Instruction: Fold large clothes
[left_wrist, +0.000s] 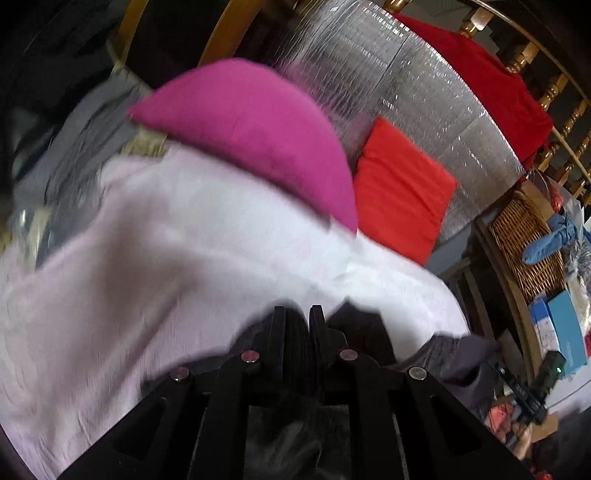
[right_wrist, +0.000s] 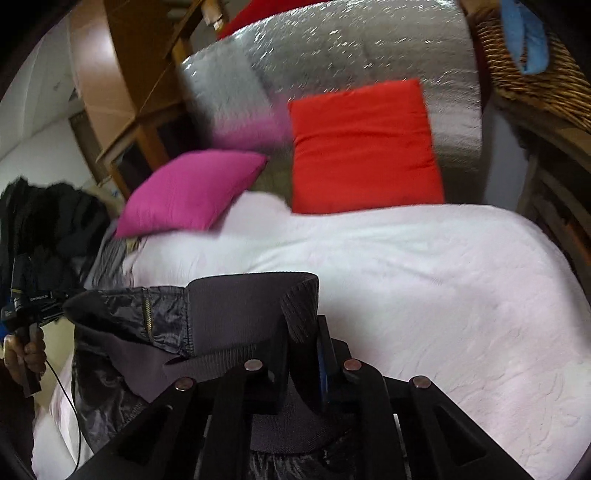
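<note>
A dark grey jacket (right_wrist: 155, 325) with a shiny body, a zip and a ribbed hem hangs over the pale pink bedcover (right_wrist: 424, 277). My right gripper (right_wrist: 303, 325) is shut on its ribbed hem (right_wrist: 258, 306) and holds it above the bed. My left gripper (left_wrist: 297, 314) is shut on another dark ribbed part of the jacket (left_wrist: 295, 339), and more grey fabric (left_wrist: 465, 358) trails to its right. The other gripper and the hand holding it (right_wrist: 26, 325) show at the left edge of the right wrist view.
A magenta cushion (right_wrist: 188, 192) and a red cushion (right_wrist: 362, 147) lie at the head of the bed against a silver foil panel (right_wrist: 332, 48). Dark clothes (right_wrist: 48, 221) are heaped at the left. A wicker basket (left_wrist: 524, 236) and boxes stand at the right.
</note>
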